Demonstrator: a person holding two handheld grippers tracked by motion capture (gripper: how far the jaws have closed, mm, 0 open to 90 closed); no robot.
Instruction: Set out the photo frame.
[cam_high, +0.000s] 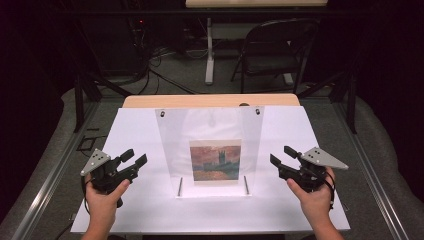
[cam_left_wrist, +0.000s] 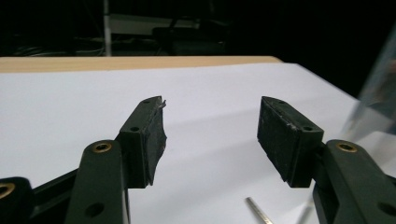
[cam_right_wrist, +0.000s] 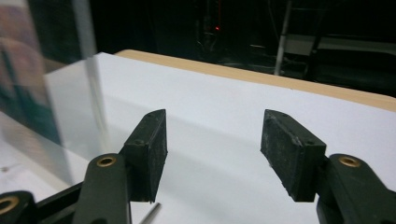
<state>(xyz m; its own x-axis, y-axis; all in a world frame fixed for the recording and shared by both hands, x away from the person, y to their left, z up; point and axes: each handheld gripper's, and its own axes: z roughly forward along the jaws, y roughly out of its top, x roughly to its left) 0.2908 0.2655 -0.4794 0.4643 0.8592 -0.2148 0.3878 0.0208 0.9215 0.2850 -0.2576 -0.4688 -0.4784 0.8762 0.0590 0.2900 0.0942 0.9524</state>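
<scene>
A clear plastic panel (cam_high: 210, 125) stands leaning on the white sheet (cam_high: 135, 125), bolted at its two top corners. A small picture (cam_high: 215, 160) with an orange sky and a dark tower is on its lower middle. Two thin metal pins (cam_high: 180, 186) (cam_high: 245, 185) stand at its foot. My left gripper (cam_high: 136, 156) is open to the left of the panel, with nothing between its jaws (cam_left_wrist: 211, 126). My right gripper (cam_high: 281, 155) is open on the panel's right side, also with nothing in it (cam_right_wrist: 214, 140). The panel's edge (cam_right_wrist: 88, 70) rises at the left of the right gripper view.
The white sheet covers a wooden table whose far edge (cam_high: 210, 101) shows behind the panel. A folding chair (cam_high: 280, 47) and a table leg (cam_high: 209, 50) stand on the floor beyond. Metal rails (cam_high: 50, 175) run along both sides.
</scene>
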